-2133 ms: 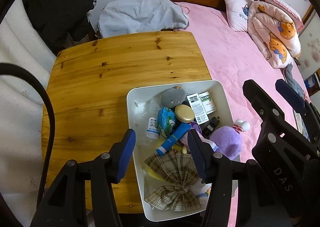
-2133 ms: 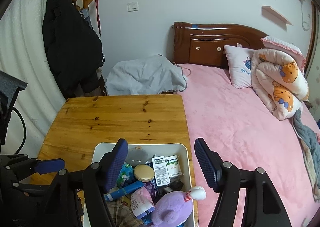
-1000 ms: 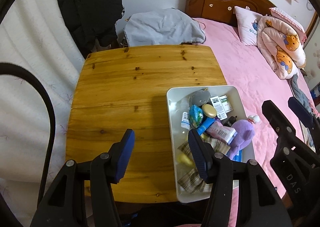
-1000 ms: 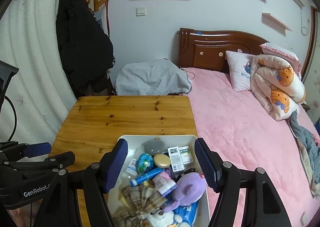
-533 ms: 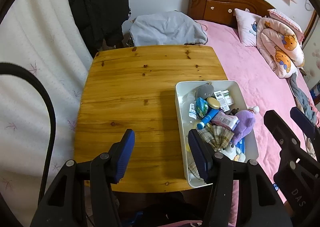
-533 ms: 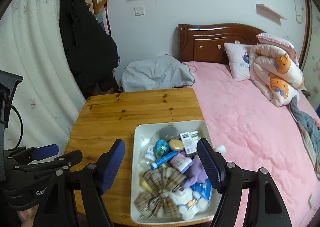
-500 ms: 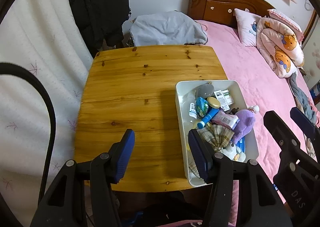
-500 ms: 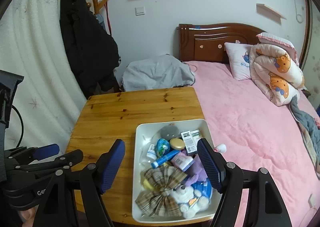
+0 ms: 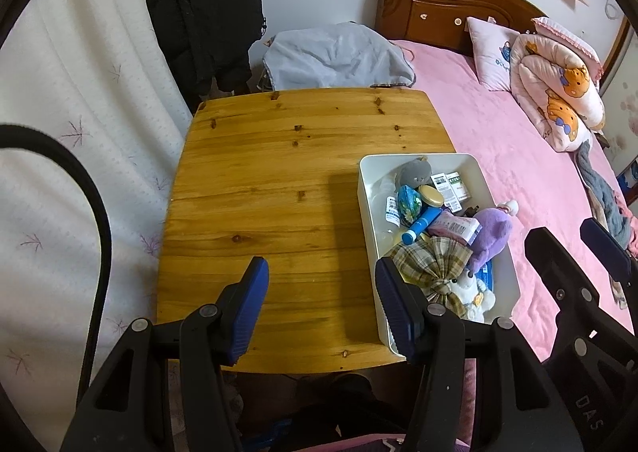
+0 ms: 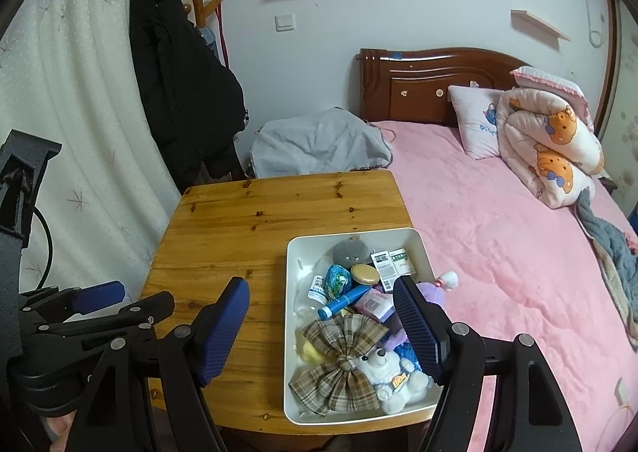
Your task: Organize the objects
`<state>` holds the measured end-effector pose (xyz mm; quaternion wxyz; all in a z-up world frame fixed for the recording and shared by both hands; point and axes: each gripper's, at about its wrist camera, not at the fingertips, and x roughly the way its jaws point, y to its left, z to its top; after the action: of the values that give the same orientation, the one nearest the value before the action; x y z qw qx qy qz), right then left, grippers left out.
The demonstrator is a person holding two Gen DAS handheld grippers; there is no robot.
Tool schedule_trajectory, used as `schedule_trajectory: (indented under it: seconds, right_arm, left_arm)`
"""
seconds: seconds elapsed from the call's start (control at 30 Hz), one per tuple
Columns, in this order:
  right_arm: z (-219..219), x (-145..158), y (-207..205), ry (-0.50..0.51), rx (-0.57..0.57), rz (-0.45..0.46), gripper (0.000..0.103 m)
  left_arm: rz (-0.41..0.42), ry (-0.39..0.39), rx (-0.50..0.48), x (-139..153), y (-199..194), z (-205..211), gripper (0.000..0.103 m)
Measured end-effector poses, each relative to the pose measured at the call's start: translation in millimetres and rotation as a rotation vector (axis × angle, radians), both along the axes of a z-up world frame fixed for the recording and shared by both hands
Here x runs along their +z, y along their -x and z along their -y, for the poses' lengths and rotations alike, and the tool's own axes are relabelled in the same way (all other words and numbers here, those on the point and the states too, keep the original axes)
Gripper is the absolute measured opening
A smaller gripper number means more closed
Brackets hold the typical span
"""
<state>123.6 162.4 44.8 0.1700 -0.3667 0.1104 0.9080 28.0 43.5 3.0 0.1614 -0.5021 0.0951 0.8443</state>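
A white bin (image 9: 488,188) (image 10: 293,252) stands on the right side of a wooden table (image 9: 279,180) (image 10: 239,228). It holds a plaid bow (image 10: 339,356), a white teddy bear (image 10: 388,372), a purple plush (image 9: 492,230), a blue tube (image 10: 343,300), a gold-lidded jar (image 10: 365,273), small boxes (image 10: 392,262) and a grey plush (image 10: 351,248). My left gripper (image 9: 323,304) is open and empty above the table's near edge. My right gripper (image 10: 321,328) is open and empty above the bin's near half.
A pink bed (image 10: 498,244) with a rolled quilt (image 10: 554,145) lies right of the table. A grey cloth (image 10: 319,141) lies behind the table. A black coat (image 10: 183,81) hangs on a rack at the back left. A white curtain (image 9: 60,133) is on the left.
Both grippers have pulled back and up from the bin, so the whole table and bin now show. The bin's contents have not moved.
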Motion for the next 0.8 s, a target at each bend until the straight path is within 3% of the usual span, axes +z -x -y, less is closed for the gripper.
schedule_trajectory:
  seconds: [0.8]
  right_arm:
    - [9.9,-8.8,1.2,0.0,-0.004,0.056,0.076]
  left_arm:
    - [0.001,0.01,0.012,-1.7,-0.6,5.0,0.06]
